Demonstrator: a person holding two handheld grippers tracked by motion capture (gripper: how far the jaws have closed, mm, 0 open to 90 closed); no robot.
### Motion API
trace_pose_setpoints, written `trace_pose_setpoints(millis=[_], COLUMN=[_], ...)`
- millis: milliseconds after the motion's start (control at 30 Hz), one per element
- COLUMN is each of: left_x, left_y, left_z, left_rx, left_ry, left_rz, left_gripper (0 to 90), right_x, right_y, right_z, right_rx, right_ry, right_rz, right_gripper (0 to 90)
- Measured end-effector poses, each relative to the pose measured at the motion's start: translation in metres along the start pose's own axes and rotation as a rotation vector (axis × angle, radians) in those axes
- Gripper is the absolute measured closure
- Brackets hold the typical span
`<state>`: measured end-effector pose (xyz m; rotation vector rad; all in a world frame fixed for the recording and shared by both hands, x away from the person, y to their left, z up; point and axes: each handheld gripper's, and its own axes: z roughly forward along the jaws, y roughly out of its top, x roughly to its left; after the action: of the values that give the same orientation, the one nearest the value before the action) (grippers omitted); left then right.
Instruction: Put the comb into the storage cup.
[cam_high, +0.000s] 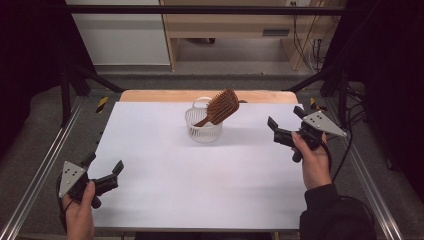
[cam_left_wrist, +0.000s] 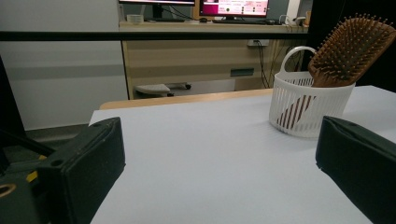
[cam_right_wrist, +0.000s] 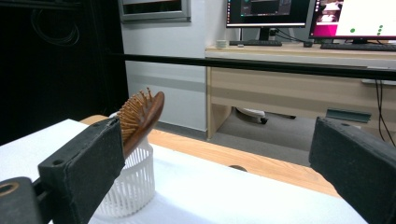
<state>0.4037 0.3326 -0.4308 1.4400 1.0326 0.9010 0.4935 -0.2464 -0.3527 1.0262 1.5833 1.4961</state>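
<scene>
Both grippers (cam_high: 102, 167) (cam_high: 286, 121) gape, hairbrush (cam_high: 220, 107) in basket (cam_high: 203, 131) well apart between.

From above the near edge we look down on the whole tabletop (cam_high: 200, 170). Low beside each near corner, both tool cameras face far, sharing the basket (cam_left_wrist: 308, 105) and hairbrush (cam_right_wrist: 140, 114).

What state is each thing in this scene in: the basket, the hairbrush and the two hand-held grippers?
Basket: upright on the white table, holding the hairbrush.
Hairbrush: handle down in the basket, head leaning out over the rim.
Left hand-held gripper: open, holding nothing.
Right hand-held gripper: open, holding nothing.
</scene>
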Motion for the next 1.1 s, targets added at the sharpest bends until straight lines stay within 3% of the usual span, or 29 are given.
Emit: trace_pose_setpoints(millis=[800, 1100], left_x=[0.001, 0.005], left_y=[0.002, 0.0], left_z=[-0.007, -0.013], left_rx=[-0.019, -0.028], left_ry=[-0.017, -0.017], left_rz=[0.001, -0.017], left_gripper=[1.3, 1.3], right_x=[-0.019, -0.023], right_y=[-0.026, -0.041], right_z=[-0.045, -0.06], right_rx=[0.043, 0.057], right_ry=[-0.03, -0.034], right_rz=[0.001, 0.004], right_gripper=[2.9, 3.1])
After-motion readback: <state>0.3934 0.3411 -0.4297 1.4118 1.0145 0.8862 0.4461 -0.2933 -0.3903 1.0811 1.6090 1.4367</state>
